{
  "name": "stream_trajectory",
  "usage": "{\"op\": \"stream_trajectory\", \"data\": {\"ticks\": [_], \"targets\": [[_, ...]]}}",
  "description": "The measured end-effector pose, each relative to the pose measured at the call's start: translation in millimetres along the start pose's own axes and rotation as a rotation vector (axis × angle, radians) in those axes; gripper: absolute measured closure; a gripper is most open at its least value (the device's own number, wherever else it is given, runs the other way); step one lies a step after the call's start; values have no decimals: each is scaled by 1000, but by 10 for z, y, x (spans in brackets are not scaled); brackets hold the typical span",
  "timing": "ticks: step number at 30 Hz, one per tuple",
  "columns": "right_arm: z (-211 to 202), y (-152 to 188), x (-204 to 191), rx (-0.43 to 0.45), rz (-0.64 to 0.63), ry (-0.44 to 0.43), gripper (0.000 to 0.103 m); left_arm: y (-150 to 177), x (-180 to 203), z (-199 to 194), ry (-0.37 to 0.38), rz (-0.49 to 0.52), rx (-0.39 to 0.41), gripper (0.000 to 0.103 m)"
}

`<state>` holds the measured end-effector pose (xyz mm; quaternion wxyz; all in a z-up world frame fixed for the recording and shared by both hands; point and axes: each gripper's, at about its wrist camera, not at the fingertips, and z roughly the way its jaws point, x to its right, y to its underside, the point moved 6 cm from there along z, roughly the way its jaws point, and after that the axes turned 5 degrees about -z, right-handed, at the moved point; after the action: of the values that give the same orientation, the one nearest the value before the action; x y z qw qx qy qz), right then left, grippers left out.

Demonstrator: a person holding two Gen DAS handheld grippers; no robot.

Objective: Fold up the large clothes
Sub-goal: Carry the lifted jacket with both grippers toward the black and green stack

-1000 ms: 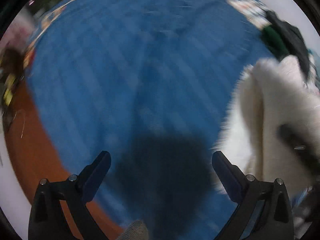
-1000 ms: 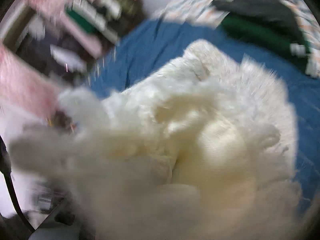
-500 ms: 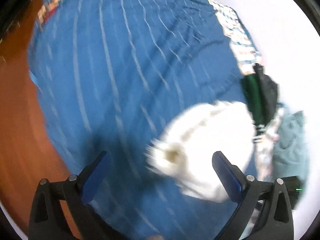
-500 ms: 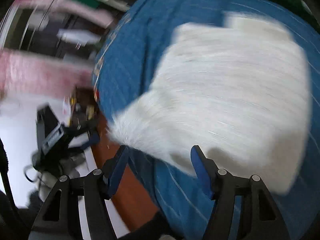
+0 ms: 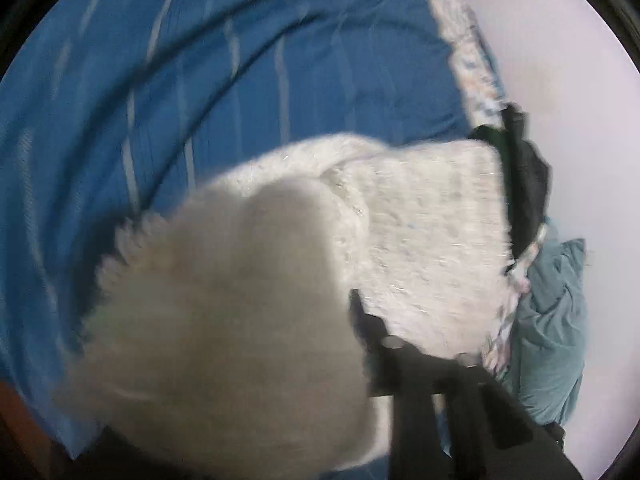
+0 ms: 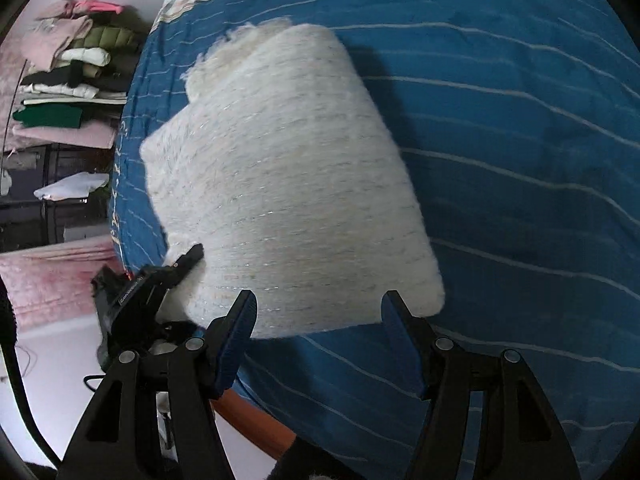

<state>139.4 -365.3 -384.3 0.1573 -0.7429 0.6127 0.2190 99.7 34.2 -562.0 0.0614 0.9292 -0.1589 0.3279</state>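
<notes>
- Left gripper (image 6: 188,260) tilts down, fingers clamped on the white fuzzy sweater (image 6: 288,184) corner.
- Right gripper (image 6: 318,340) angles down, fingers apart, sweater edge just ahead on the bed (image 6: 520,160).

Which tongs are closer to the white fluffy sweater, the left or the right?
Left. The left tongs have just closed on the white fluffy sweater at its corner. The right tongs stand open just before its near edge.

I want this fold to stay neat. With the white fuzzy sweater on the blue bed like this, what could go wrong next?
The left gripper has just closed on the white sweater at its corner; pulling may undo the fold. The sweater lies close to the bed edge and could slip off.
</notes>
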Motion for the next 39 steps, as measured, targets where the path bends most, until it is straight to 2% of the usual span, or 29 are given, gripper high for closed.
{"op": "stream_trajectory", "data": {"ticks": [3, 5, 7, 9, 10, 11, 13, 16, 18, 20, 22, 23, 24, 25, 27, 29, 32, 34, 36, 39], "targets": [[-59, 2, -66, 10, -10, -1, 36, 143, 35, -371, -23, 60, 51, 90], [-72, -50, -111, 8, -28, 14, 36, 223, -101, -438, -55, 68, 52, 90], [-96, -80, -181, -2, -58, 22, 38, 240, -326, -315, -92, 43, 29, 89], [-47, -145, -326, -4, -96, -7, 42, 209, -492, -221, -95, 10, 1, 85], [32, -180, -384, -22, -117, -5, 47, 169, -553, -169, -95, 1, -10, 83], [142, -215, -443, -50, -140, 4, 56, 144, -592, -162, -86, -3, -17, 82], [362, -296, -484, -79, -172, 64, 57, 104, -626, -166, -58, -1, -36, 80], [793, -508, -471, -86, -238, 175, 56, 66, -629, -201, -44, -4, -35, 68], [858, -628, -505, -88, -247, 192, 53, 46, -662, -237, -58, -25, -38, 48], [820, -662, -552, -136, -259, 198, 53, 25, -728, -290, -70, -64, -39, 39], [690, -666, -574, -173, -283, 132, 52, 25, -721, -322, -45, -87, -32, 39], [558, -679, -525, -172, -273, 48, 47, 24, -716, -352, -45, -80, -20, 39], [462, -697, -451, -160, -261, 3, 44, 23, -704, -363, -45, -68, -9, 39], [379, -728, -353, -144, -246, -31, 35, 19, -690, -348, -48, -50, 0, 40], [324, -799, -52, -137, -209, -88, 32, 11, -701, -298, -62, -25, 9, 39], [452, -846, 208, -164, -180, -147, 32, -11, -710, -233, -64, -12, 14, 39], [826, -794, 380, -276, -122, -406, 32, -62, -645, -183, -72, 27, 25, 39], [998, -791, 345, -291, -136, -478, 31, -107, -603, -170, -83, 61, 30, 40], [1070, -824, 215, -268, -170, -550, 29, -166, -566, -157, -89, 87, 31, 40], [1102, -840, 50, -217, -176, -574, 29, -279, -533, -159, -101, 115, 41, 40]]}}
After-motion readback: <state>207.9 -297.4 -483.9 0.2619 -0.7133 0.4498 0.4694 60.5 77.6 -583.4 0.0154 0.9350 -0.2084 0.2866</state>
